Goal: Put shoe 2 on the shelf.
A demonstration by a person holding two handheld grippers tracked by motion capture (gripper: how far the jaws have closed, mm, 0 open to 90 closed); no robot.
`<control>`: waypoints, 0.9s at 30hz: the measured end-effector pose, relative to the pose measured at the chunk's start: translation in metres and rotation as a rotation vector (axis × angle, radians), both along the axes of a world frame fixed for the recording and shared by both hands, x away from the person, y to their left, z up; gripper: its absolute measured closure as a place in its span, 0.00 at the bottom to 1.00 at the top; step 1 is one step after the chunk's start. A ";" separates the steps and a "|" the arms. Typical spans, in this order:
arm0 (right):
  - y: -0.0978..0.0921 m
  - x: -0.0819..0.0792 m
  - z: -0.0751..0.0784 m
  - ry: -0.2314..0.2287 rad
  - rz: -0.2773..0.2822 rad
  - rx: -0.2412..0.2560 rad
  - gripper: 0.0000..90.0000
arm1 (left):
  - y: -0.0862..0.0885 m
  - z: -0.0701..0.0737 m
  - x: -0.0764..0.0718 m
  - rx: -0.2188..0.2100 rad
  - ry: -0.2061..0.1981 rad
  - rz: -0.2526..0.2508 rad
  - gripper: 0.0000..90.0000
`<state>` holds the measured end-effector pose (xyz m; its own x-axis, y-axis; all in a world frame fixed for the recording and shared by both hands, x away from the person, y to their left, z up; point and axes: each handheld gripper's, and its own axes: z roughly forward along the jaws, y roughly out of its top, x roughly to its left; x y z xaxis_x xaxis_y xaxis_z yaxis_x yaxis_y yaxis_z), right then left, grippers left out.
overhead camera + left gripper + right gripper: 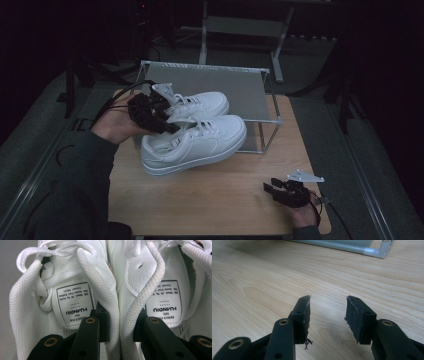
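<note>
Two white sneakers are held side by side, the nearer one in front of the farther one, toes pointing right. My left gripper comes in at their heels. In the left gripper view one jaw sits inside each shoe, and the gripper is shut on the two inner collars pressed together; printed insole labels show in both. Whether the soles touch the table I cannot tell. My right gripper rests low near the table's front right, open over bare wood with nothing between its jaws.
A metal-framed shoe rack with a grey mesh shelf stands at the back of the wooden table, right behind the shoes. One corner of its frame lies ahead of the right gripper. Dark floor surrounds the table.
</note>
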<state>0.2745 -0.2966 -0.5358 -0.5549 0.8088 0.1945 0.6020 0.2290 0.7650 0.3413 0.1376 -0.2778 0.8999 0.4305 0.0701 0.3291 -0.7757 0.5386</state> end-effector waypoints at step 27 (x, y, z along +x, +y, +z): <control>-0.002 -0.001 0.001 -0.003 -0.005 0.002 0.59 | 0.007 -0.003 0.029 -0.008 0.030 0.122 0.84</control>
